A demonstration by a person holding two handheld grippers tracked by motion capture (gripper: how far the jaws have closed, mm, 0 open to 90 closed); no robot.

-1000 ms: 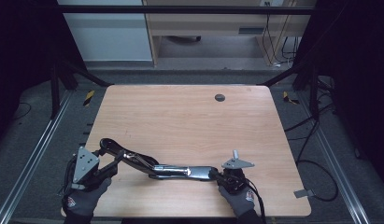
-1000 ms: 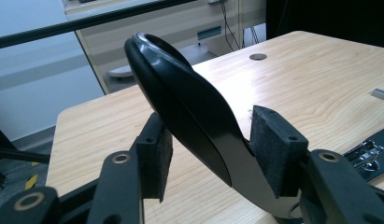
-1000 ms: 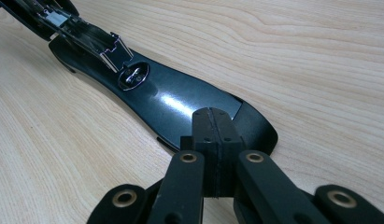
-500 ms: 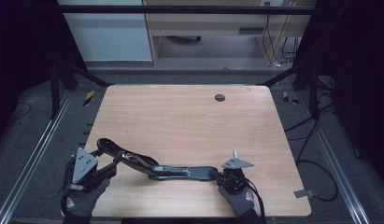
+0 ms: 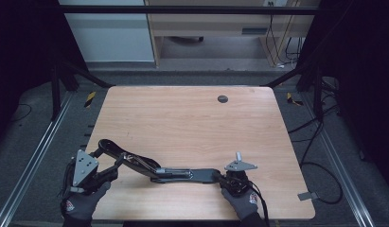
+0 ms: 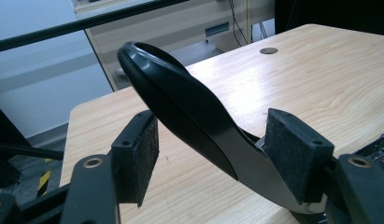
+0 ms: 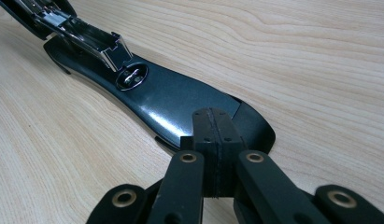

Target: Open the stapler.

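Observation:
A black stapler (image 5: 182, 174) lies swung wide open near the table's front edge, its base flat and its metal magazine (image 7: 87, 35) bared. Its curved top arm (image 6: 189, 107) rises at the left, between the pads of my left gripper (image 6: 215, 156). These jaws have just been opening: the left pad (image 6: 136, 158) stands clear of the arm, and the right pad (image 6: 295, 154) is close beside it. In the high view my left gripper (image 5: 109, 161) sits at the front left. My right gripper (image 7: 212, 135) is shut, pads together, tips resting on the base's near end (image 7: 245, 121).
The wooden table (image 5: 192, 123) has a round grommet hole (image 5: 222, 99) near its far edge. Metal rails run along both sides and cables lie on the floor at the right. A cabinet stands behind the table. My gloved hands are at the front edge.
My left gripper's jaws have spread apart around the stapler's top arm, which stays raised. Both hands and the stapler's base have kept their places.

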